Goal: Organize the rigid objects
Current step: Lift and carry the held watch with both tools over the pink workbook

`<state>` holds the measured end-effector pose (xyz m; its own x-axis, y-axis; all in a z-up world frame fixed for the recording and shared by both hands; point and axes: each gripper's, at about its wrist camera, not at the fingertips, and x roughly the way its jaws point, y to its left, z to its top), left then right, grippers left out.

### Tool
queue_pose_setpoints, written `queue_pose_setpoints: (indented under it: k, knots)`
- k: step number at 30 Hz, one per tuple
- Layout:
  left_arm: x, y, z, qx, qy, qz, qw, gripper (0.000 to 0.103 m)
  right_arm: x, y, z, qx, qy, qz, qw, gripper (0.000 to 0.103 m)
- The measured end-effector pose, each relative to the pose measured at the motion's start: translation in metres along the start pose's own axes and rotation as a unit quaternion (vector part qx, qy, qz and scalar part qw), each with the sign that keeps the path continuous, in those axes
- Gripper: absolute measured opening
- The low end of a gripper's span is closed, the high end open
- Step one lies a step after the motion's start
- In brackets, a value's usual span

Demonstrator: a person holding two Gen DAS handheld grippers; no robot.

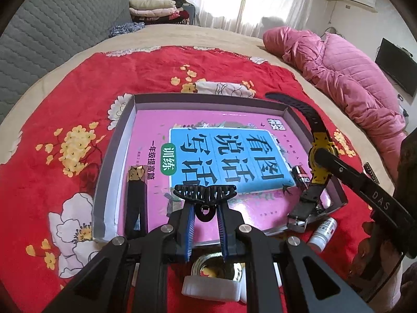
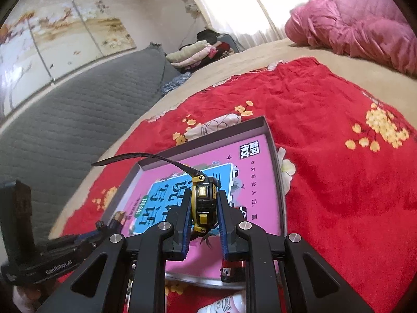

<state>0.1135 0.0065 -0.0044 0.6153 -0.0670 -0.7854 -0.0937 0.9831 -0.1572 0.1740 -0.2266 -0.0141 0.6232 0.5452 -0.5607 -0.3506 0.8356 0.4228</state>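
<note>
My left gripper is shut on a black hair claw clip, held just above the near part of a shallow grey box. A pink and blue book lies flat inside the box. My right gripper is shut on a yellow and black wristwatch, its black strap sticking out over the box. In the left wrist view the watch hangs over the box's right side. A black tube with a gold end lies in the box at the left.
A small red and black item lies in the box near the watch. A white bottle lies on the red floral blanket by the box's near right corner. A white cap and gold tin sit below my left gripper. A pink jacket lies far right.
</note>
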Motion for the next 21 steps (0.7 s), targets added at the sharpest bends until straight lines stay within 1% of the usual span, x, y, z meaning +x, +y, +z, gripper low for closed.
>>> queue_pose_setpoints:
  k: [3,9,12,15,21]
  knots:
    - [0.005,0.002,0.000,-0.003,0.006,0.001,1.0000,0.016,0.006,0.007,-0.002,-0.020,0.008,-0.007,1.000,0.019]
    - [0.010,0.004,-0.001,-0.006,0.015,0.002,0.9999,0.016,0.018,0.021,-0.007,-0.074,0.025,-0.036,0.996,0.019]
    - [0.012,0.005,-0.002,-0.006,0.020,0.004,0.9998,0.016,0.024,0.026,-0.010,-0.098,0.035,-0.052,0.993,0.019]
    - [0.015,0.007,-0.003,-0.004,0.033,0.010,0.9994,0.016,0.026,0.032,-0.013,-0.118,0.039,-0.058,0.990,0.019]
    - [0.017,0.010,-0.006,-0.004,0.052,0.018,0.9985,0.016,0.031,0.047,-0.020,-0.171,0.050,-0.073,0.981,0.019]
